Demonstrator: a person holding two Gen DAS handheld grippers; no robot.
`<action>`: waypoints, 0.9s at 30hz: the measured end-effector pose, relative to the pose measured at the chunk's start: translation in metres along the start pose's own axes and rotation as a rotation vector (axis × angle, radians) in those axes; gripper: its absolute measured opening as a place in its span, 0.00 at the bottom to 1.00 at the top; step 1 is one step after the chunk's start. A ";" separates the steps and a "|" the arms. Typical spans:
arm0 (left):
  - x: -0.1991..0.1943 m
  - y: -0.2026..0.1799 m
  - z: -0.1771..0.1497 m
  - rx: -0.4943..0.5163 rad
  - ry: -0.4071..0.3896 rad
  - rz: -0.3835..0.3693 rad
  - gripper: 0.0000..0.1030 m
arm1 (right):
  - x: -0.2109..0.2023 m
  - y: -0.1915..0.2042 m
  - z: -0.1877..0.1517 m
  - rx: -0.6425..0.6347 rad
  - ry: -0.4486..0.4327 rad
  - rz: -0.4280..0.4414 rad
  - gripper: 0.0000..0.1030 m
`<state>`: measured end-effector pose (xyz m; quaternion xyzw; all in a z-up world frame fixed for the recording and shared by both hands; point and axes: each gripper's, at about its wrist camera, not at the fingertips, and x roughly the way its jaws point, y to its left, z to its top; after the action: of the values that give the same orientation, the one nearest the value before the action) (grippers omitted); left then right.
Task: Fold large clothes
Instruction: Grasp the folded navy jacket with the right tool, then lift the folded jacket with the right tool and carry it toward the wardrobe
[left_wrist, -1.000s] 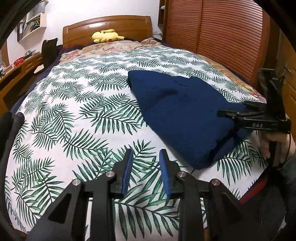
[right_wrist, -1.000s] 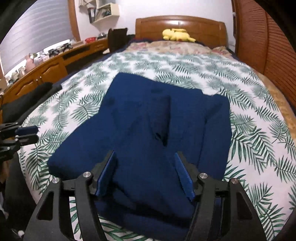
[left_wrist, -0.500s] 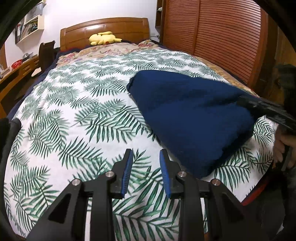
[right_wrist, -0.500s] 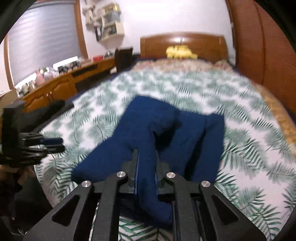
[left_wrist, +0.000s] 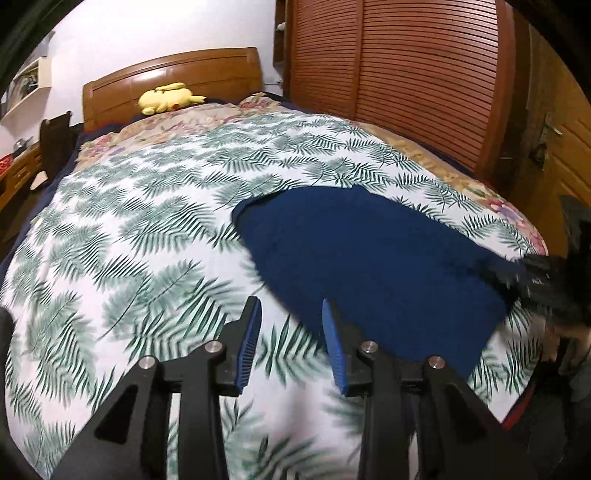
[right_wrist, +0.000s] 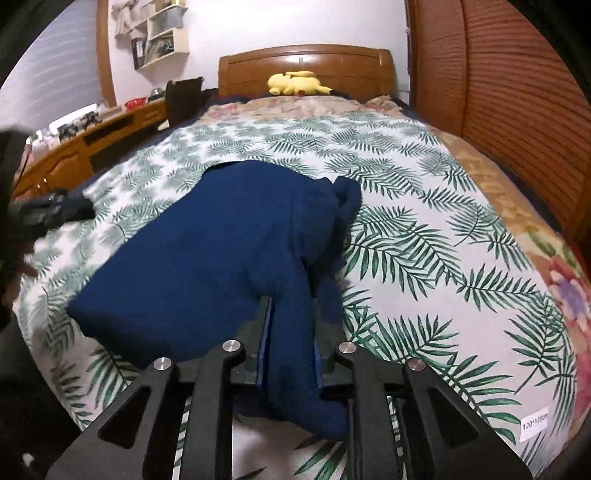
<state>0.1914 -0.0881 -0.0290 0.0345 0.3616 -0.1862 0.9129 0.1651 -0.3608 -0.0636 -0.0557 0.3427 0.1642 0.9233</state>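
navy sweater (right_wrist: 221, 254) lies on the bed (right_wrist: 424, 229), on the leaf-print cover, toward the foot end, bunched up w/ a fold pulled toward the near edge. right tool (right_wrist: 290, 343) has that fold between its blue pads, cloth filling the gap & hanging down past the fingers; jaws are easing apart a bit but pads look pressed on the fabric. left tool (left_wrist: 291, 339) hangs over the bare cover just beside the sweater's near-left edge, nothing between its pads, a narrow gap that's widening. its right pad lines up w/ the sweater's edge, can't tell if it touches. in the left view the right tool shows blurred at the far right edge, at the sweater's corner. yellow plush toy (left_wrist: 168, 98) sits by the wooden headboard (left_wrist: 173, 77), well apart from the sweater. slatted wooden closet doors (left_wrist: 406, 74) run along the right of the bed.
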 end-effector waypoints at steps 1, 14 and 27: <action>0.005 -0.001 0.003 0.003 0.002 -0.004 0.32 | 0.000 0.002 -0.001 0.000 0.000 -0.013 0.28; 0.085 0.003 0.038 0.063 0.071 -0.006 0.33 | 0.022 -0.009 -0.002 0.034 0.057 -0.029 0.72; 0.160 0.042 0.058 0.011 0.176 0.052 0.37 | 0.034 -0.010 -0.011 0.064 0.103 0.016 0.74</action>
<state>0.3514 -0.1115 -0.0974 0.0651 0.4383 -0.1608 0.8819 0.1862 -0.3639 -0.0946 -0.0320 0.3955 0.1575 0.9043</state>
